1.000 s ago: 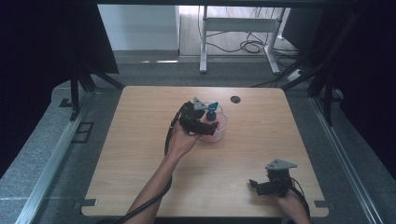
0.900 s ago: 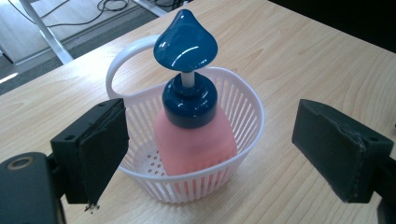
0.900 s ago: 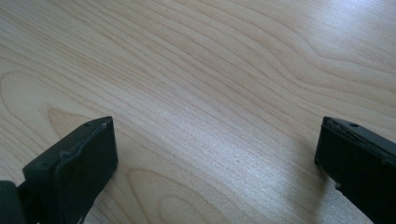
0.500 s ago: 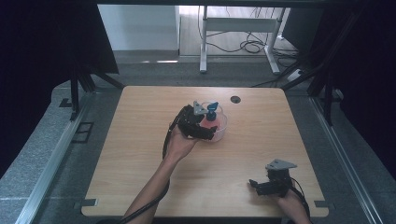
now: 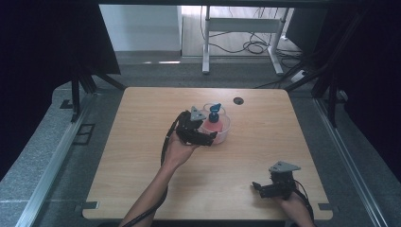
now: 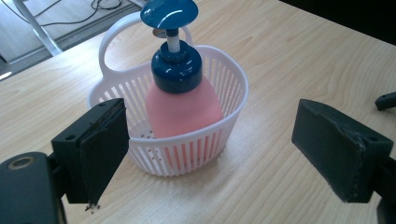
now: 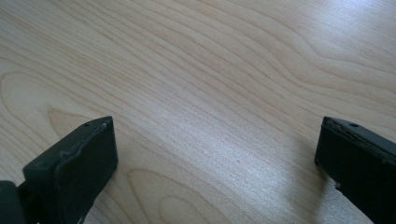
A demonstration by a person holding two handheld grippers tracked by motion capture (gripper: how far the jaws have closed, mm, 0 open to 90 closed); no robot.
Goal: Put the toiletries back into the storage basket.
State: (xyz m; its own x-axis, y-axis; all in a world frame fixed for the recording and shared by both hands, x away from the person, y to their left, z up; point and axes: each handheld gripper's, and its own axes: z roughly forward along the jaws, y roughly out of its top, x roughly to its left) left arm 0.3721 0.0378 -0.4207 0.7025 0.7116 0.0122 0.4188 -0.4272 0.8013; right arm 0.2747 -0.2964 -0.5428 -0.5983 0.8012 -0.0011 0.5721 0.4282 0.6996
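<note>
A white slatted plastic basket (image 6: 224, 135) with a loop handle stands near the middle of the wooden table (image 5: 142, 156). Inside it stands a pink pump bottle (image 6: 184, 109) with a dark blue collar and pump head. My left gripper (image 6: 215, 154) is open, its jaws wide apart just short of the basket's near wall, with nothing between them. From above, the left gripper (image 5: 210, 138) sits at the near-left side of the basket (image 5: 226, 128), with the bottle (image 5: 213, 124) upright in it. My right gripper (image 5: 257, 186) rests low at the table's near right, and this right gripper (image 7: 215, 154) stands open over bare wood.
A small dark round hole (image 5: 238, 100) lies in the table top beyond the basket. Dark curtains flank both sides, and a white frame with cables (image 5: 246, 28) stands on the floor past the far edge. Bare wood stretches left and right of the basket.
My left gripper has drawn back from over the basket toward the near side and now sits just outside it, open. The right gripper has stayed put.
</note>
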